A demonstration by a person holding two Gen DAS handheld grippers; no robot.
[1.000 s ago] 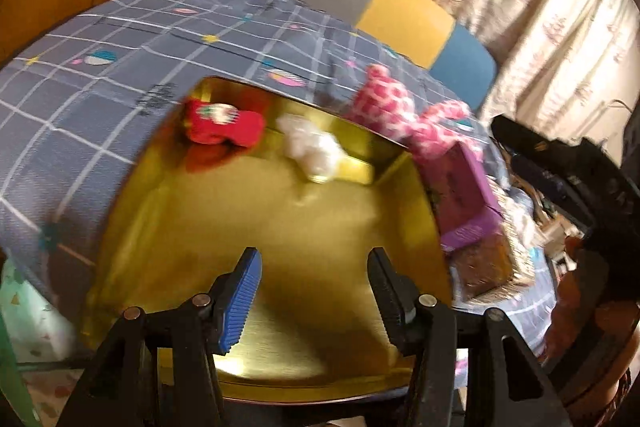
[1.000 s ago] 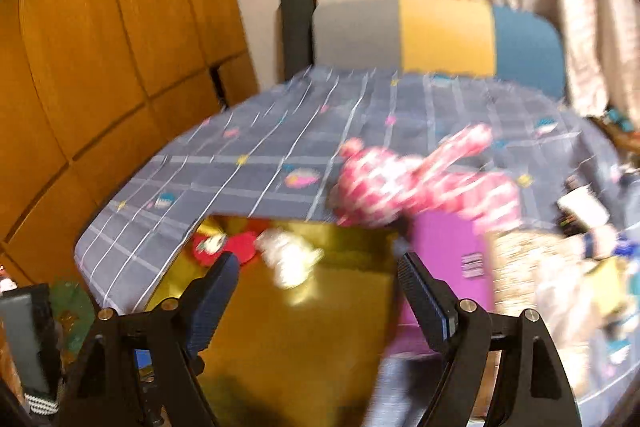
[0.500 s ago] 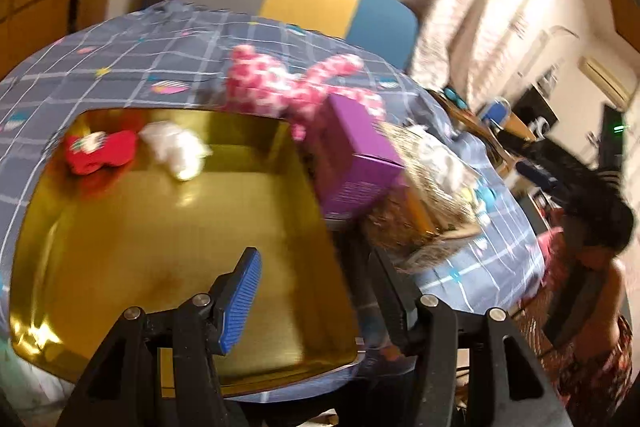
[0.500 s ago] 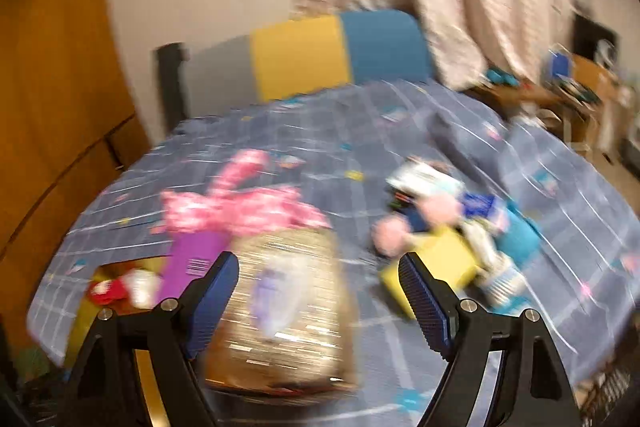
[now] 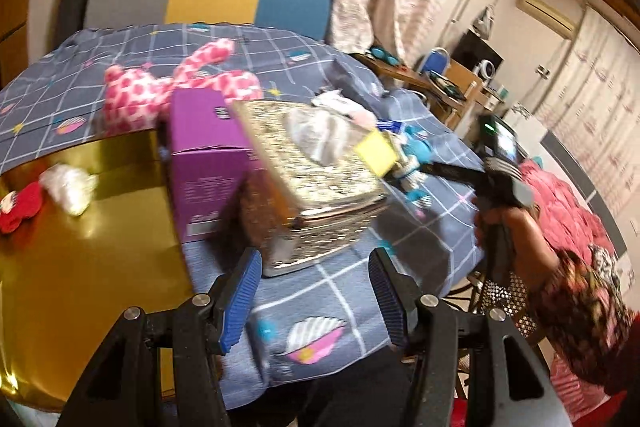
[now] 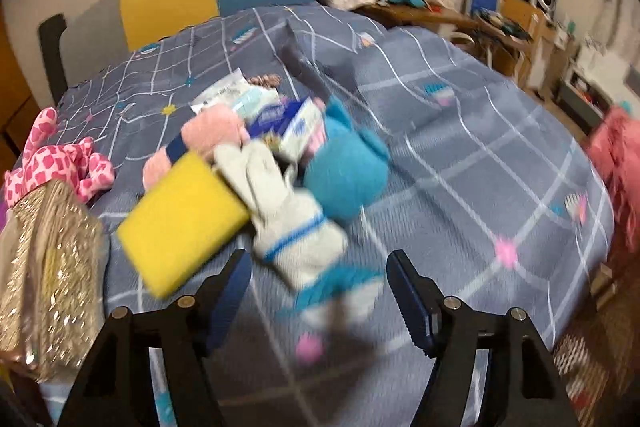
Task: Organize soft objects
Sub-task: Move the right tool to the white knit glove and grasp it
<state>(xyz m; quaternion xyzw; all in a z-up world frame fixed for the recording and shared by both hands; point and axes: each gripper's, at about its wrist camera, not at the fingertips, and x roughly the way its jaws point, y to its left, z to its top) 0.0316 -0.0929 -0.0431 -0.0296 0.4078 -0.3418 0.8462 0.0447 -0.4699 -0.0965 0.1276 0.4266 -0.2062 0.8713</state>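
A: Starting with the left wrist view: it has swung off the shiny gold metal tray (image 5: 92, 259), which filled the frame 1 second ago and now sits at the left edge, a red plush toy (image 5: 18, 207) and a white fluffy toy (image 5: 70, 187) lying in it. The left gripper (image 5: 314, 291) hangs over the blue checked bedspread (image 5: 348, 287), jaws about half open, nothing between them. Just ahead are a glittery silver box (image 5: 320, 195) and a purple cardboard box (image 5: 204, 163), with a pink spotted plush rabbit (image 5: 168, 87) behind them.

B: And the right wrist view?

A: It has left the tray too. The right gripper (image 6: 318, 295) now points at the loose pile: a yellow sponge block (image 6: 180, 219), a white knitted glove with blue stripes (image 6: 288, 223), a round turquoise plush (image 6: 346, 179) and a pink plush (image 6: 212, 131). Its jaws are closing, empty; the glove's cuff lies just ahead of them, though blur makes the gap hard to judge.

B: Meaning?

A: Probably 2 toys sorted, and the next pick is coming from that pile.
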